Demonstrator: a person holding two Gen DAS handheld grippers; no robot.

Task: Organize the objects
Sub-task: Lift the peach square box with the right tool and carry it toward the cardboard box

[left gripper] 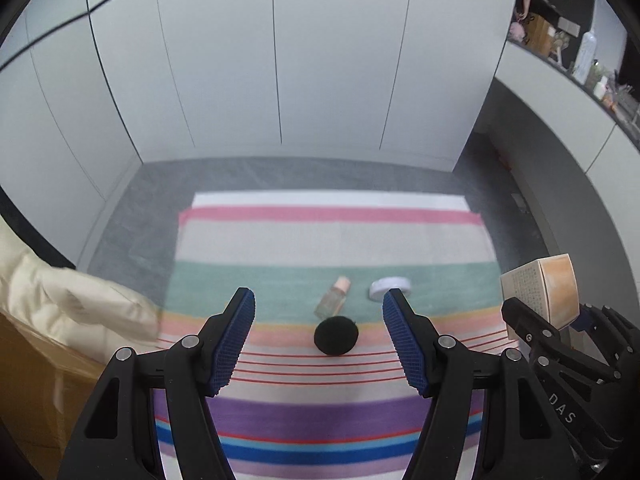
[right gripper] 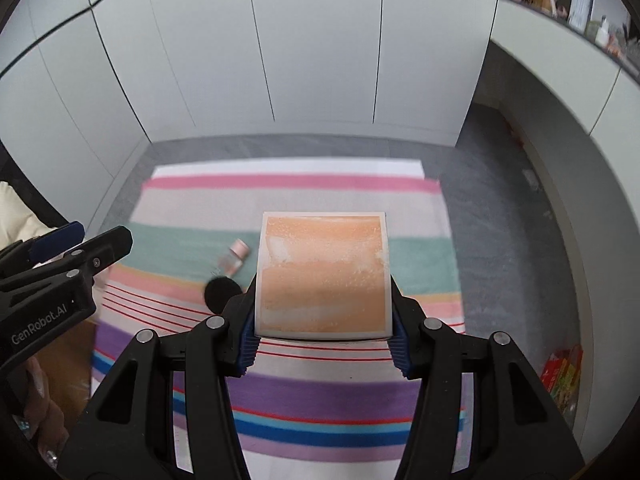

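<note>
My right gripper (right gripper: 322,320) is shut on an orange and white box (right gripper: 323,274), held above the striped cloth (right gripper: 340,396); the box also shows at the right in the left wrist view (left gripper: 554,292). My left gripper (left gripper: 319,312) is open and empty above the cloth. Below and ahead of it lie a small clear bottle with a pink cap (left gripper: 333,297), a black round puff (left gripper: 336,335) and a white round jar (left gripper: 390,288). In the right wrist view the bottle (right gripper: 235,258) and puff (right gripper: 221,294) lie left of the box.
The striped cloth (left gripper: 328,236) lies on grey carpet (left gripper: 132,216) before white cabinet doors (left gripper: 280,60). A cream cushion (left gripper: 72,300) and brown cardboard (left gripper: 36,392) are at the left. A shelf with clutter (left gripper: 580,52) is up right. Colourful packets (right gripper: 562,376) lie on the floor at right.
</note>
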